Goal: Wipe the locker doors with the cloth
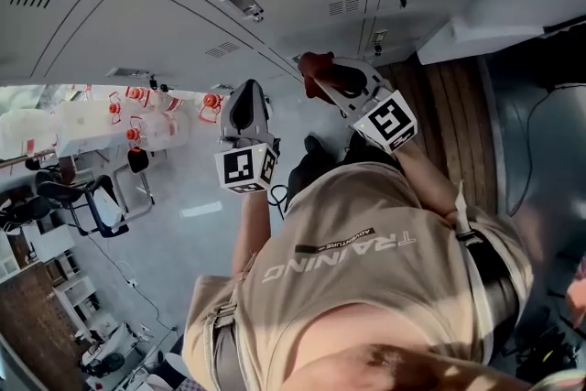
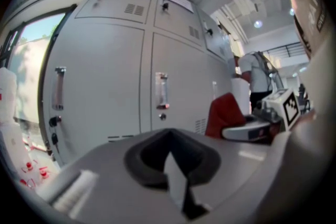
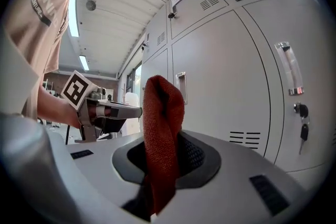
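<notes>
Cloth of rust-red woven fabric [image 3: 164, 128] stands clamped between the jaws of the right gripper [image 1: 328, 78], folded over above them, near the pale grey metal locker doors [image 3: 226, 76]; whether it touches them I cannot tell. It looks soft, light and floppy, so a firm pinch low on the fold suits, leaving the bulge as pad. The left gripper [image 1: 247, 103] hangs beside, jaws together on nothing

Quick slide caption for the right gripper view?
Right gripper shut on a red cloth, held before grey locker doors, left gripper alongside.
</notes>
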